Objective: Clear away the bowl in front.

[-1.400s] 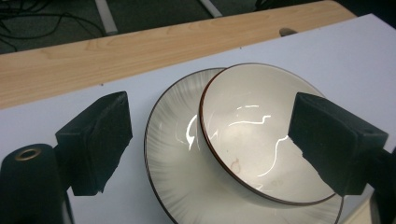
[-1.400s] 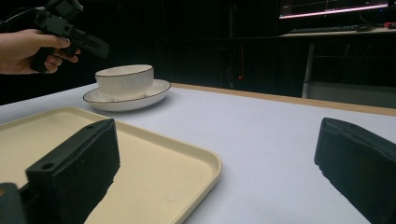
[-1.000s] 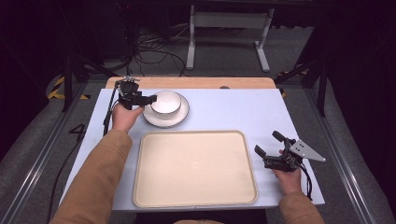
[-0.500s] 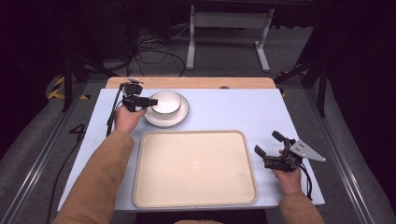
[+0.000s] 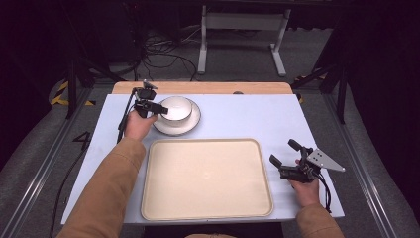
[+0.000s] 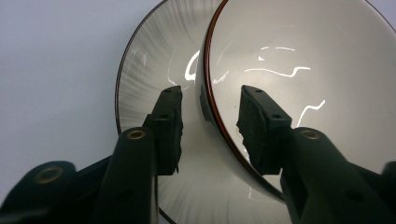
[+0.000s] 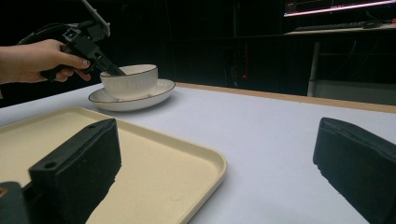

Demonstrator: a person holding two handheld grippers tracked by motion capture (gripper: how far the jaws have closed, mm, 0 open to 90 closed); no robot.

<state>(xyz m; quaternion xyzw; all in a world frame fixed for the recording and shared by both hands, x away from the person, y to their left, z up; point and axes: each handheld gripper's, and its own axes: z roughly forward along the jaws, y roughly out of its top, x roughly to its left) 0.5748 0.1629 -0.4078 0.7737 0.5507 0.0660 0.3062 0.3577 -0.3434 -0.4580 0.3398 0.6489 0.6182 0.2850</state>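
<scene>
My left gripper [image 6: 210, 121] straddles the bowl's [image 5: 177, 107] left rim, one jaw outside, one inside, a gap showing on both sides, so not clamped yet. Bowl sits on a plate [image 5: 192, 122] at the far left of the table [image 5: 247, 114], beyond the tray [image 5: 205, 178]. Glazed ceramic: stiff, slick, breakable, probably weighty, so take the rim squarely. My right gripper [image 5: 287, 157] rests near right, jaws wide apart, empty.
</scene>
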